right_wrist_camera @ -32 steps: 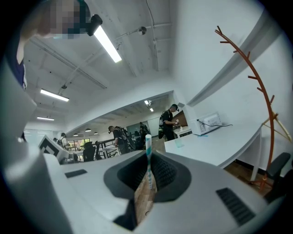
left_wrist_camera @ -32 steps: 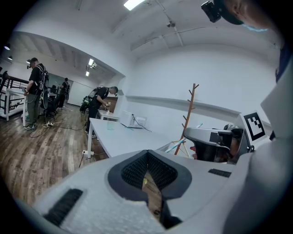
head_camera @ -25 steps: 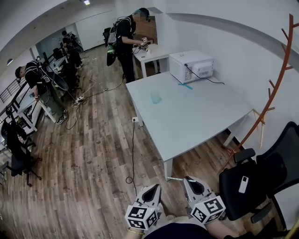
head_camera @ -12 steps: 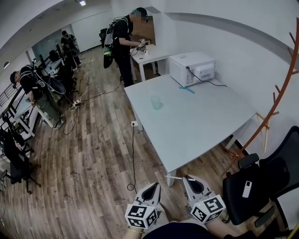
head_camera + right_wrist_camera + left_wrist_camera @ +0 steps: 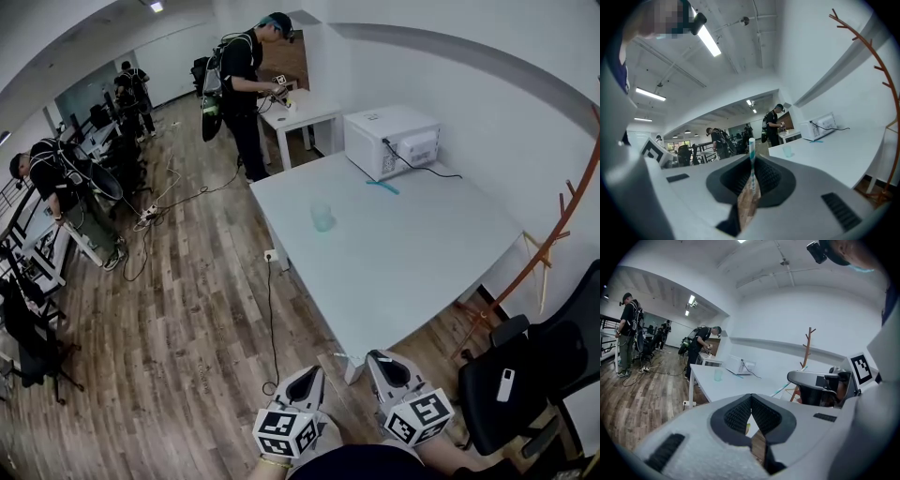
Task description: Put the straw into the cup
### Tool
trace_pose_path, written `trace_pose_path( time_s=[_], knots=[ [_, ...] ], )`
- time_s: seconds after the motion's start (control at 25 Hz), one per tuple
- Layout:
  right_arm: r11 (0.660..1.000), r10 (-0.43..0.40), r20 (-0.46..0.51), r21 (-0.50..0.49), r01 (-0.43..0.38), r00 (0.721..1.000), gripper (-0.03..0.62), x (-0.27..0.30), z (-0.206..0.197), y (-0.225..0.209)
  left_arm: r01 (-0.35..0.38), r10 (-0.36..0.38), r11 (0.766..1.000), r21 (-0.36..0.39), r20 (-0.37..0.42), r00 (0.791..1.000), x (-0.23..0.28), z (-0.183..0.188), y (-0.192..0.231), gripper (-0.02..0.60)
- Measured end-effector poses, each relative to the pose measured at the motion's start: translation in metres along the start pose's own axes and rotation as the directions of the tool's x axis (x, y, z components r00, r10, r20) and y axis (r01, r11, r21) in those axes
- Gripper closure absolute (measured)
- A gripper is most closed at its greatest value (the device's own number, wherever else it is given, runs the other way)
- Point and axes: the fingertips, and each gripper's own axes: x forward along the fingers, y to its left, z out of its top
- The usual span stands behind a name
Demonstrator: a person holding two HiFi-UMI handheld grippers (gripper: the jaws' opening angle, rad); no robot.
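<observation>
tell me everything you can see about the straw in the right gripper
The straw is thin, with teal and white stripes, and looks like paper. It is pinched between the closed jaws of the right gripper and runs along the gap between them, with its open tip sticking out past the jaw tips. Only the gripper touches it. It looks straight, not bent or crushed. It is held well short of the table and far from the cup. The head view does not show it.
</observation>
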Motion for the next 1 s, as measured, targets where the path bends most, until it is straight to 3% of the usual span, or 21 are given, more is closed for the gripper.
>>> trace_pose_path(
  time_s=[0.52,1.0],
  knots=[
    [1.0,-0.027,0.01,-0.008,0.027,1.0,0.553,0.102,0.023,0.009,0.034,-0.034,0.999,0.013,-0.007,0.999,0.037,0.053,0.088,0.561],
    [0.998,-0.065,0.035,-0.001,0.065,0.997,0.553,0.187,0.028,0.015,0.078,-0.077,0.997,0.026,-0.024,0.997,0.071,0.081,0.164,0.561]
  ],
)
